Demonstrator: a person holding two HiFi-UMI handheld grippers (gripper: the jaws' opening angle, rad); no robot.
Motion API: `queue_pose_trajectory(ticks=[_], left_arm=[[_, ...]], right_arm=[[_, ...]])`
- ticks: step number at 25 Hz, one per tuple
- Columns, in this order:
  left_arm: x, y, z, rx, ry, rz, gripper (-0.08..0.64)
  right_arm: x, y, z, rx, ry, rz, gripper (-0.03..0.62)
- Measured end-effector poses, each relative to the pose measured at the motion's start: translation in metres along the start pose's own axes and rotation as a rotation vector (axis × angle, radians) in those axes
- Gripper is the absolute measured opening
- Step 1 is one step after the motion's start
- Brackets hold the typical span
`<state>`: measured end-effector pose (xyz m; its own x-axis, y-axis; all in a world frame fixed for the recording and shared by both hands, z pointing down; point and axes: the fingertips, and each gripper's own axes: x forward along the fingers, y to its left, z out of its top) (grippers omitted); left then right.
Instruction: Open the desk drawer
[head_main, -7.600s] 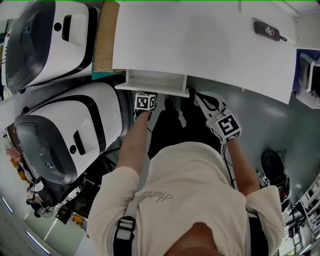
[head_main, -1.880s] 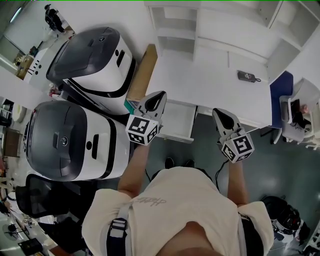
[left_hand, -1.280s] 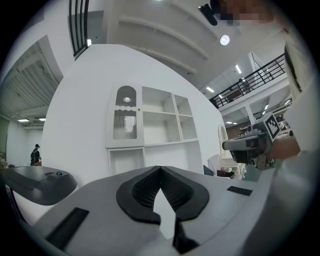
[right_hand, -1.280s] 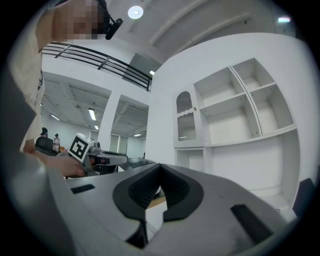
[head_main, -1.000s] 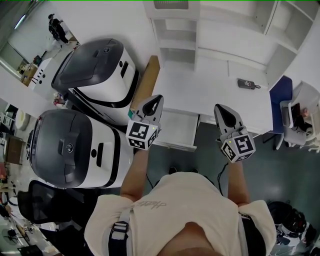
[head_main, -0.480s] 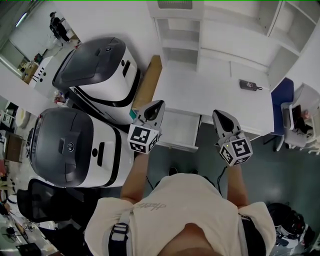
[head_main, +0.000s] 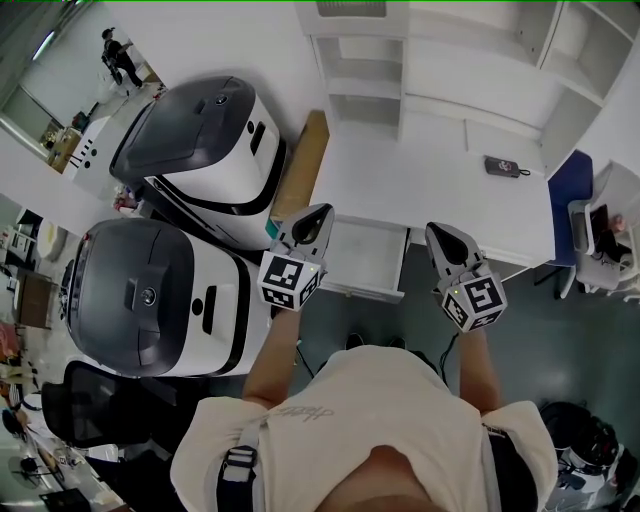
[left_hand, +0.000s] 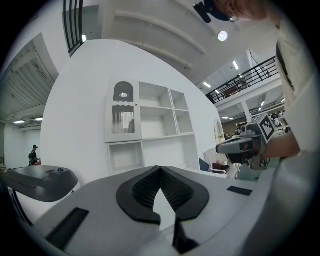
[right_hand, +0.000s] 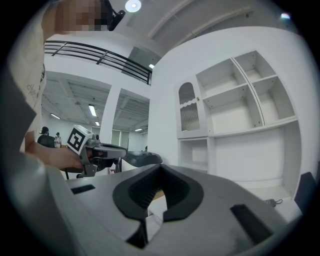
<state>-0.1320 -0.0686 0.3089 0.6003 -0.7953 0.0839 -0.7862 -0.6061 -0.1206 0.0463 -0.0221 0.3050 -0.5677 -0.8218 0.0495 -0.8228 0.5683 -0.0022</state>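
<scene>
Two tongs shut, one drawer standing open

One shallow white desk drawer (head_main: 368, 255) stands out from under the front edge of the white flat-topped desk (head_main: 430, 180), at the desk's left end as the head view shows it. It is a plain rectangular tray with low walls. Its pale inside lies open to the camera above, and its front panel is turned toward the person. Whether that front carries a handle is too small to tell.

In the same view the left gripper (head_main: 322, 212) is held level across the drawer's left edge. The right gripper (head_main: 434, 232) is just past its right side, so the drawer shows between the two. In each gripper's own view the dark ribbed pads (left_hand: 145, 189) meet at the tips with nothing between them, so both tongs are pressed together and empty. Both point toward the white open-shelved wall unit (head_main: 400, 60) behind the desk.

A small dark flat object (head_main: 503, 166) lies on the desktop toward its right end, well apart from the drawer. A light brown board (head_main: 300, 165) stands on edge against the desk's left side. Beyond it sit two large white machines with dark grey tops (head_main: 150, 290), one behind the other. A blue panel (head_main: 562, 195) shows past the desk's right end. The person's cream T-shirt (head_main: 370, 420) fills the bottom of the head view, over the dark grey floor (head_main: 420, 300).
</scene>
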Motion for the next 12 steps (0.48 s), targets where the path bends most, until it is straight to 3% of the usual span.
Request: queue_pose_trajectory(ticks=[12], left_arm=[[-0.0023, -0.0007, -0.0047, -0.01, -0.003, -0.015, 0.005]], right_arm=[[-0.0002, 0.0066, 0.0006, -0.011, 0.007, 0.004, -0.003]])
